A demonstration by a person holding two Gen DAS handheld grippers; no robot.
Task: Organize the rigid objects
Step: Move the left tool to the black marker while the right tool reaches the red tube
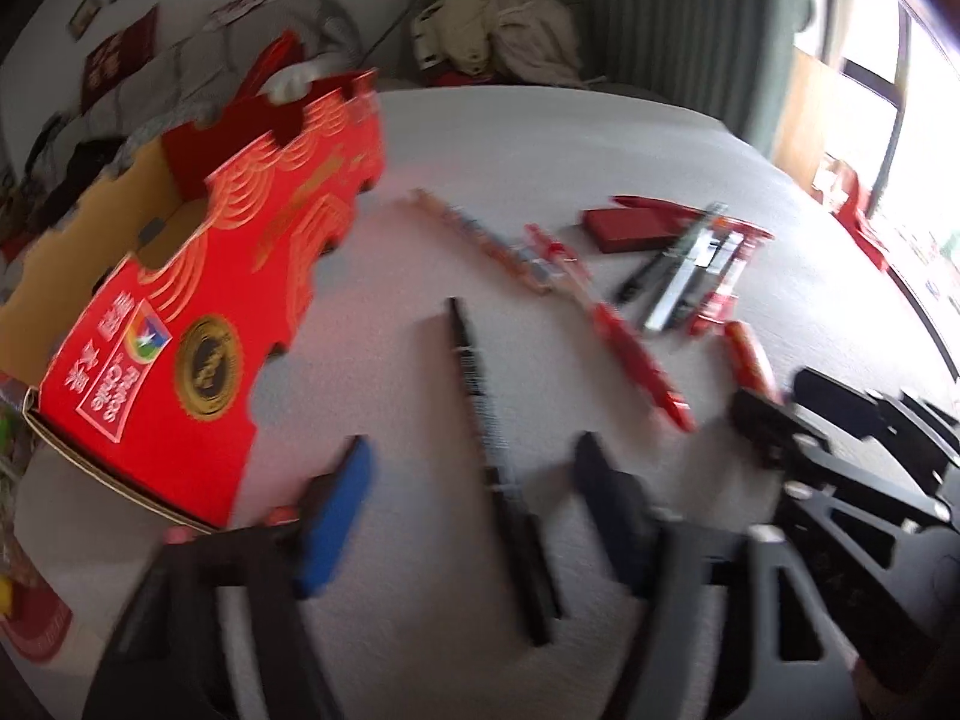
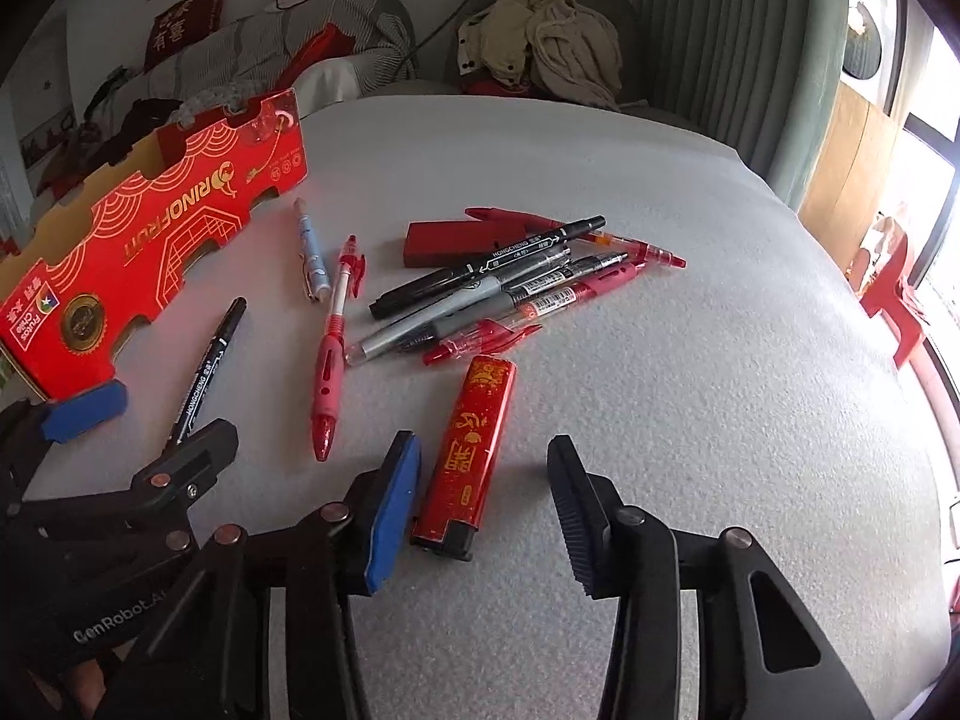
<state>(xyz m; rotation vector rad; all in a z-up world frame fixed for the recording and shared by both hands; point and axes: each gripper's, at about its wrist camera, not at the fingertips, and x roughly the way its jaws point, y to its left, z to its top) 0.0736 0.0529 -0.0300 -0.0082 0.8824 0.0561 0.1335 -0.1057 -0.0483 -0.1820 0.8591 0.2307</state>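
A red cardboard box (image 1: 198, 312) with gold patterns stands open at the left of a white padded table; it also shows in the right wrist view (image 2: 150, 240). My left gripper (image 1: 474, 474) is open around a black marker (image 1: 486, 438) that lies on the table between its fingers; the marker also shows in the right wrist view (image 2: 207, 366). My right gripper (image 2: 480, 486) is open, with a red lighter (image 2: 471, 456) lying between its fingers. A red pen (image 2: 333, 354), a light blue pen (image 2: 312, 252) and a pile of pens (image 2: 516, 288) lie beyond.
A flat red case (image 2: 450, 243) lies behind the pen pile. The right gripper shows at the right of the left wrist view (image 1: 840, 438). The table edge (image 2: 870, 312) curves away on the right. A chair with clothes (image 2: 540, 36) stands behind the table.
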